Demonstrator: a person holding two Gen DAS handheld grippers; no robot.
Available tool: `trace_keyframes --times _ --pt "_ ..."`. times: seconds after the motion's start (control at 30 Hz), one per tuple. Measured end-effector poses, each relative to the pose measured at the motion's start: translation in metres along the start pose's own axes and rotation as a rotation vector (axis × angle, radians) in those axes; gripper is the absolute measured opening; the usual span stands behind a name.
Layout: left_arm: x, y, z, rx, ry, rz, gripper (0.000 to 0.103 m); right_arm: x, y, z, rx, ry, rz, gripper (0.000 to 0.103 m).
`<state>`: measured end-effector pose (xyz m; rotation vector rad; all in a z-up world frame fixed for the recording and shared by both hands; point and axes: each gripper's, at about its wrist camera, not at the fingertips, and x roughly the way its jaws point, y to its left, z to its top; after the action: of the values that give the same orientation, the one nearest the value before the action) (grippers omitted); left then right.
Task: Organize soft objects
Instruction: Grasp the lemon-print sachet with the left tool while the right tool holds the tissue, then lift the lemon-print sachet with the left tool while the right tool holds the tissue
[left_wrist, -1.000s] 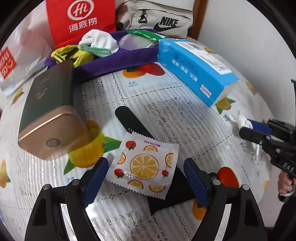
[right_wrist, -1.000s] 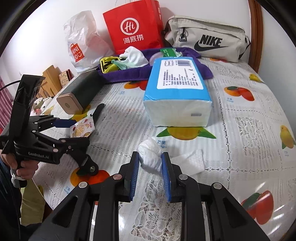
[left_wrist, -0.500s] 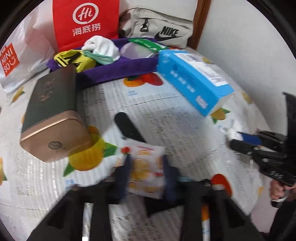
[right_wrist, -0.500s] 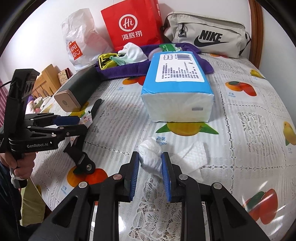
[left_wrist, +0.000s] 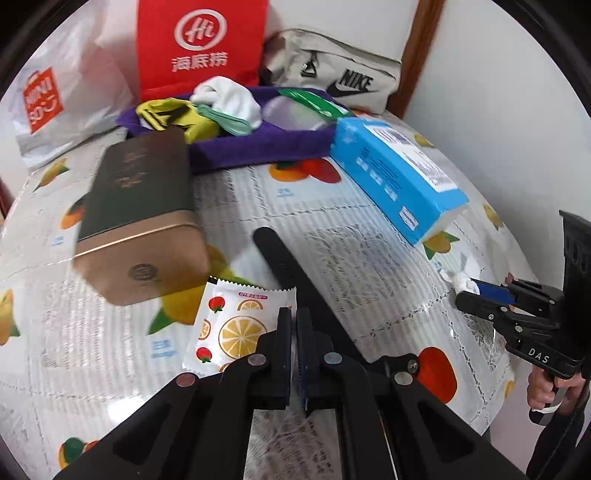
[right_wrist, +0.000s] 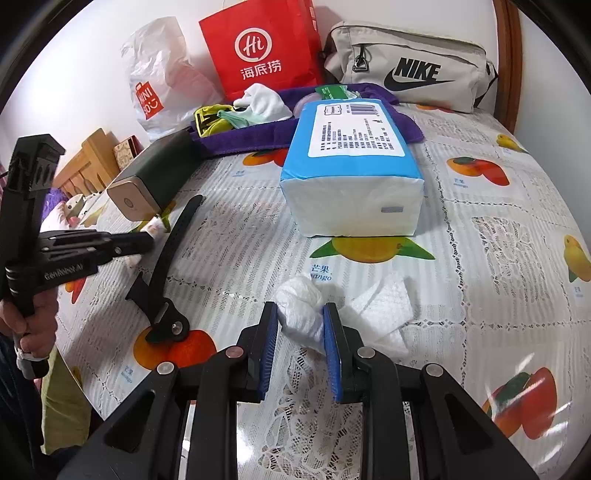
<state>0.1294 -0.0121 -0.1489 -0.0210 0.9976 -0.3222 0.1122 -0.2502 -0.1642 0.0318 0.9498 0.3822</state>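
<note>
A fruit-print sachet (left_wrist: 229, 325) lies by the near table edge, its right edge pinched in my left gripper (left_wrist: 294, 317), whose jaws are shut on it. The sachet tilts up off the cloth beside a black strap (left_wrist: 288, 266). In the right wrist view my left gripper (right_wrist: 147, 243) reaches in from the left. My right gripper (right_wrist: 301, 321) is shut on a crumpled white tissue (right_wrist: 299, 302), which rests on the tablecloth with a flat end spread to the right. The left wrist view shows that right gripper (left_wrist: 465, 291) holding the tissue (left_wrist: 463, 282) at far right.
A blue tissue pack (right_wrist: 351, 166) lies mid-table. A green and gold tin (left_wrist: 136, 206) sits left of the strap. At the back a purple towel (left_wrist: 258, 147) carries a white cloth and yellow items, before a red bag (left_wrist: 203, 44), a Nike pouch (right_wrist: 413, 70) and a white plastic bag (left_wrist: 55, 103).
My left gripper's jaws went from wide open around the sachet to shut on its right edge, and the sachet tilted up a little. My right gripper and the tissue stayed put.
</note>
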Motion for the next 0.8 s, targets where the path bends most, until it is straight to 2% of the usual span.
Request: trace_keyframes --times 0.27,0.33,0.4,0.47,0.53,0.73,0.8 --pt "-0.007 0.016 -0.023 -0.044 0.043 0.065 0.004 -0.003 0.003 -0.002 -0.008 -0.004 0.004 0.025" --pt "-0.008 0.021 -0.028 -0.058 0.04 0.071 0.012 -0.003 0.005 -0.003 -0.01 0.0 0.004 0.025" --pt "-0.011 0.024 -0.03 -0.064 0.029 0.082 0.037 -0.002 0.005 -0.004 -0.012 0.003 0.005 0.025" --pt "-0.015 0.027 -0.03 -0.052 0.007 0.125 0.051 -0.003 0.006 -0.004 -0.015 0.005 0.006 0.025" --pt "-0.018 0.032 -0.03 -0.049 -0.004 0.149 0.054 -0.004 0.007 -0.004 -0.018 0.003 0.004 0.025" --pt "-0.028 0.054 -0.035 -0.109 -0.01 0.183 0.055 -0.002 0.007 -0.004 -0.017 0.007 0.001 0.025" --pt "-0.031 0.061 -0.039 -0.131 -0.01 0.206 0.06 -0.001 0.007 -0.004 -0.019 0.011 0.001 0.025"
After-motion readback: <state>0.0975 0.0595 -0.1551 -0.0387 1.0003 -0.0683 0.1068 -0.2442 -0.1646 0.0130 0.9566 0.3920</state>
